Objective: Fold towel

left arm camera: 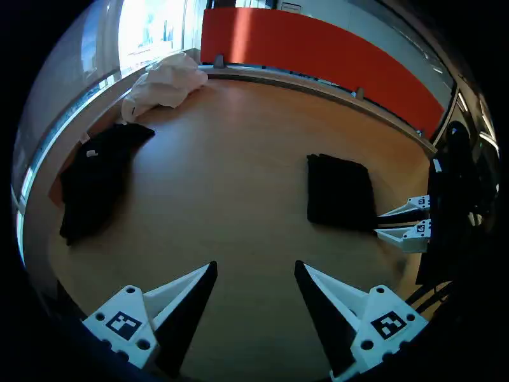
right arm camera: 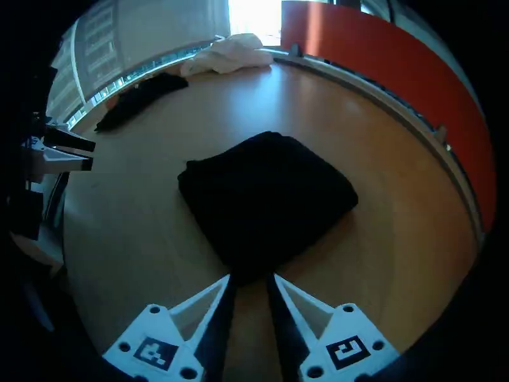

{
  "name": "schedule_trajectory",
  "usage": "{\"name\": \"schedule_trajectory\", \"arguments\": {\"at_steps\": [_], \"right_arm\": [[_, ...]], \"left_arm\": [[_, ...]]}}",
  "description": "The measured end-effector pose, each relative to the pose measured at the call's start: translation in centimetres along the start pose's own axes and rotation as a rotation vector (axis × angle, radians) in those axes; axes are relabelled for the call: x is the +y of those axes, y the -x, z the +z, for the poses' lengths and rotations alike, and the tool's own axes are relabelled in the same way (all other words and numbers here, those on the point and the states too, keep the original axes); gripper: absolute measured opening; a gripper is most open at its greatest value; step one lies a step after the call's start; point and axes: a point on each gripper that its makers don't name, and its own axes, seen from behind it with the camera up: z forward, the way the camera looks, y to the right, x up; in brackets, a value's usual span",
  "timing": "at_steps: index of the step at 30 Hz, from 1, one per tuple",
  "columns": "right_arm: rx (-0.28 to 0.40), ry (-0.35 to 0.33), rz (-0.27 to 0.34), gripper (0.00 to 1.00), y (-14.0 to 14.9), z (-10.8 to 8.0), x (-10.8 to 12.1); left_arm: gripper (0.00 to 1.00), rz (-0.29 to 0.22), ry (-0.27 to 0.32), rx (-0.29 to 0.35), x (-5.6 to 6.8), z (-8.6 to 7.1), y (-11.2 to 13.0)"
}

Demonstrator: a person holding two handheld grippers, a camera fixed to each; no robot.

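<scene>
A folded black towel point(right arm camera: 267, 197) lies flat on the wooden table point(right arm camera: 394, 267). Its near corner sits between the tips of my right gripper point(right arm camera: 251, 278), whose fingers are drawn close and pinch that corner. In the left gripper view the same towel point(left arm camera: 339, 191) lies at centre right, with the right gripper point(left arm camera: 383, 224) reaching in from the right edge to its corner. My left gripper point(left arm camera: 254, 267) hovers open over bare table point(left arm camera: 254, 159), well short of the towel and with nothing between its fingers. From the right gripper view, the left gripper point(right arm camera: 89, 156) shows at the far left.
An unfolded black cloth point(left arm camera: 95, 172) lies at the table's left side and a crumpled white cloth point(left arm camera: 165, 86) sits at the far left corner by the window. A red panel point(left arm camera: 318, 51) runs along the table's far edge.
</scene>
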Motion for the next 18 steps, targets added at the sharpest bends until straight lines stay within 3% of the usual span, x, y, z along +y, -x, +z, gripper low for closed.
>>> {"name": "schedule_trajectory", "arguments": {"at_steps": [5, 12, 18], "right_arm": [[-0.003, 0.010, 0.014, 0.18, 0.08, -0.05, 0.33], [-0.004, 0.000, 0.033, 0.10, 0.07, -0.33, 0.30], [0.016, -0.002, 0.010, 0.06, -0.52, -0.60, 0.22]], "left_arm": [[0.90, 0.001, 0.001, 0.001, -0.02, 0.02, -0.07], [0.90, 0.006, 0.001, 0.000, 0.02, 0.11, -0.10], [0.90, 0.008, 0.002, 0.000, 0.08, 0.14, -0.13]]}}
